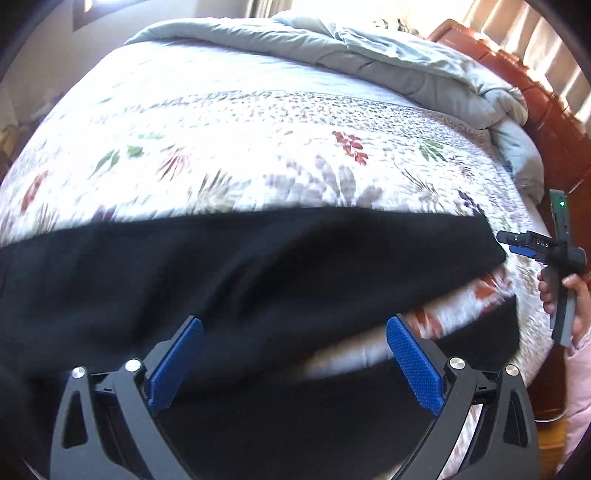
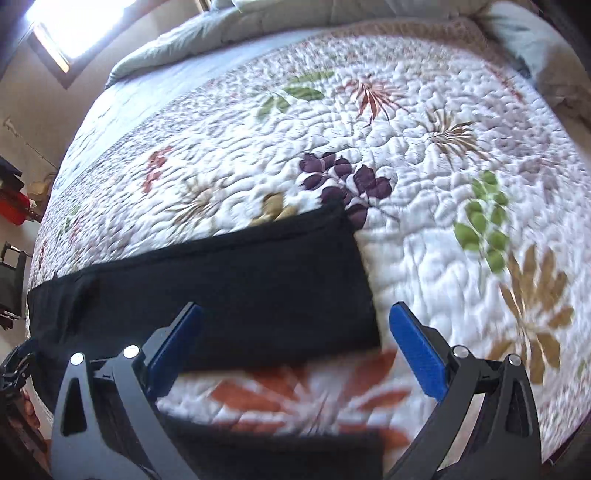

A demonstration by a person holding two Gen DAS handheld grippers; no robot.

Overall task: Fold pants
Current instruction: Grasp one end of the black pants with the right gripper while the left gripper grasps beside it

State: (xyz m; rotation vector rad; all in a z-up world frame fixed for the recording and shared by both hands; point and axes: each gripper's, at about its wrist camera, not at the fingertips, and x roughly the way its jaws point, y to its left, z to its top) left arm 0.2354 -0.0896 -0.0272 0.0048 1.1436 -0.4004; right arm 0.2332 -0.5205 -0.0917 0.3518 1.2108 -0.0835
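Both my left tongs (image 1: 295,354) and right tongs (image 2: 295,343) are spread, holding nothing; the black pants (image 1: 258,266) lie, it seems, loosely on the bed (image 2: 424,258), so one thin layer may slip.

bright window (image 2: 70,26) glare, motion blur, fisheye edge warp

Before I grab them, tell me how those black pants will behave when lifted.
The black pants will probably hang limp: they already lie in soft folds on the quilt. Likely light, being thin cloth. The quilt's puckered surface may drag on them somewhat if pushed.
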